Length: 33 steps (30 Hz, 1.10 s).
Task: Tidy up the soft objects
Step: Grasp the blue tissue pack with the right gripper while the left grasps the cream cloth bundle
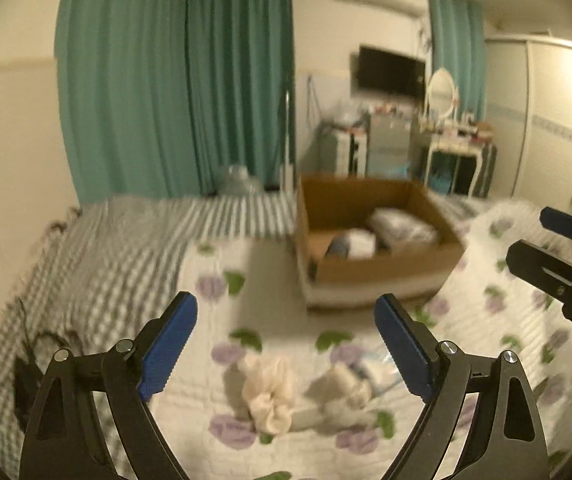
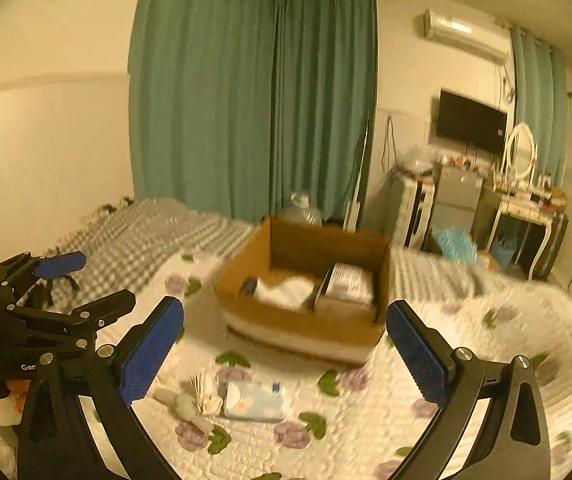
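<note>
Brown cardboard, that's the anchor here: the cardboard box (image 2: 306, 300) sits open-topped on the floral quilt (image 2: 366, 412), its long side running left to right across the bed, with a white folded cloth (image 2: 286, 292) and a wrapped grey bundle (image 2: 348, 286) lying side by side inside, and something dark tucked at the left end that I can't make out. On the near side of the box, well apart from it, a small heap waits on the quilt: a cream scrunchie (image 1: 267, 394), a pale blue tissue pack (image 2: 253, 402) lying flat with its long edge parallel to the box front, and some whitish rolled pieces (image 1: 346, 386) touching it, too blurred to name. The left gripper (image 1: 286, 348) hangs over that heap, jaws spread wide, nothing between them. The right gripper (image 2: 286, 354) hovers just beside it, also wide and carrying nothing. Between heap and box there's bare quilt. Left of the box lies a grey checked blanket (image 2: 145, 240); behind it, teal curtains (image 2: 245, 92) and a clear water jug (image 2: 302, 210).
</note>
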Each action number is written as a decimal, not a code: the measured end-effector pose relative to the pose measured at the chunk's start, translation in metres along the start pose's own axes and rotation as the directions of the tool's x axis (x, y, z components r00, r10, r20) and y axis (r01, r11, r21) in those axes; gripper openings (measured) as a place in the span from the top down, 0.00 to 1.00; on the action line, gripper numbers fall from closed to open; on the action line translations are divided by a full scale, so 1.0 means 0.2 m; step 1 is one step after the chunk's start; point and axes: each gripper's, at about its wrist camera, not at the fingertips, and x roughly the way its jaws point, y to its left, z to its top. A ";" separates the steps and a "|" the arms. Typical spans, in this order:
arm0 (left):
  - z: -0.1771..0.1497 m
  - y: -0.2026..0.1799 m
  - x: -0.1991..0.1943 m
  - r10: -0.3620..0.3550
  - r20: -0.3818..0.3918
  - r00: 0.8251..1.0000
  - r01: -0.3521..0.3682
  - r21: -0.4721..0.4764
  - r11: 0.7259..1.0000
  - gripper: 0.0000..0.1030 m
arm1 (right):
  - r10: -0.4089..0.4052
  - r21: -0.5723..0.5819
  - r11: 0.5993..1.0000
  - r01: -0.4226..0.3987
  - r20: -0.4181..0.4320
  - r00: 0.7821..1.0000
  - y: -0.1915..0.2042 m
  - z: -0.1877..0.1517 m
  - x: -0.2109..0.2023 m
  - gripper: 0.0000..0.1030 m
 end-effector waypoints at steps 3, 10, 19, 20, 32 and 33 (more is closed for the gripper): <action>-0.10 0.05 0.14 0.014 -0.075 0.997 -0.016 -0.023 1.000 0.11 | 0.018 0.026 1.000 -0.016 -0.083 0.996 0.01 -0.15 0.20 0.01; -0.23 0.10 0.36 0.116 -0.176 0.978 -0.119 -0.007 0.993 0.11 | 0.035 0.030 0.999 -0.028 -0.276 0.960 0.01 -0.45 0.58 0.01; -0.35 0.08 0.49 0.166 -0.307 0.937 -0.146 0.087 0.985 0.11 | 0.050 0.012 0.999 -0.049 -0.401 0.915 0.06 -0.64 0.73 0.01; -0.36 0.07 0.50 0.171 -0.316 0.933 -0.150 0.092 0.984 0.11 | 0.048 0.007 0.999 -0.050 -0.409 0.911 0.06 -0.64 0.74 0.01; -0.40 0.09 0.58 0.115 -0.397 0.911 -0.095 0.069 0.993 0.23 | 0.120 0.088 0.992 -0.089 -0.449 0.886 0.07 -0.68 0.88 0.25; -0.40 0.08 0.59 0.111 -0.402 0.909 -0.090 0.070 0.993 0.27 | 0.136 0.102 0.990 -0.101 -0.451 0.882 0.06 -0.68 0.88 0.28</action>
